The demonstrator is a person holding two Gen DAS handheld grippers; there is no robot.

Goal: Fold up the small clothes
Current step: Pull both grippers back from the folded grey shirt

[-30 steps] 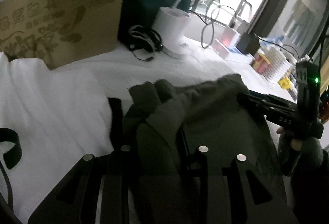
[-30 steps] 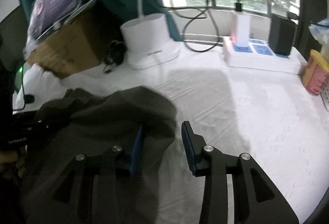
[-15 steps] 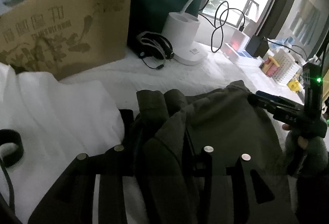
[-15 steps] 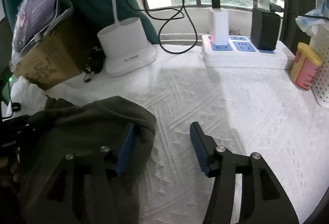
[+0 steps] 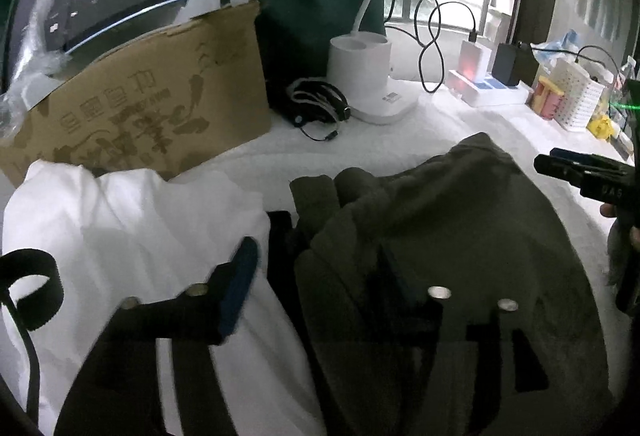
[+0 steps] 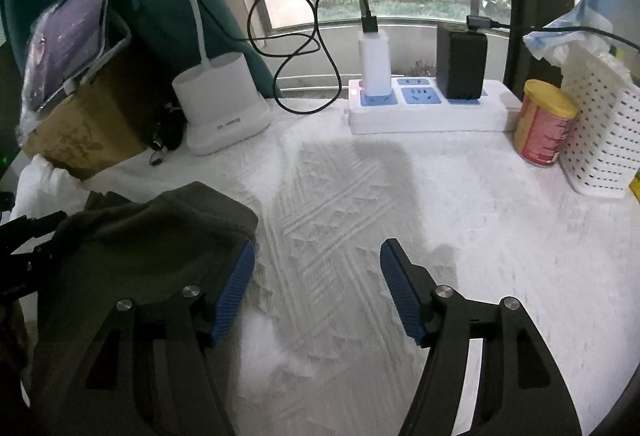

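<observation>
A dark olive garment (image 5: 448, 220) lies bunched on the white tablecloth; it also shows at the left of the right wrist view (image 6: 152, 232). My left gripper (image 5: 320, 276) is open, its blue left pad over a white cloth (image 5: 132, 220) and its right finger under a fold of the olive garment. My right gripper (image 6: 318, 288) is open and empty, its left finger beside the garment's edge. The right gripper also shows at the right edge of the left wrist view (image 5: 580, 172).
A cardboard box (image 5: 148, 104) with a tablet on top stands at the back left. A white lamp base (image 6: 222, 108), headphones (image 5: 320, 104), a power strip (image 6: 424, 104), a yellow can (image 6: 544, 124) and a white basket (image 6: 600, 140) line the back.
Both grippers have opened and let go of the olive garment. The right gripper has drawn away to the right of it.
</observation>
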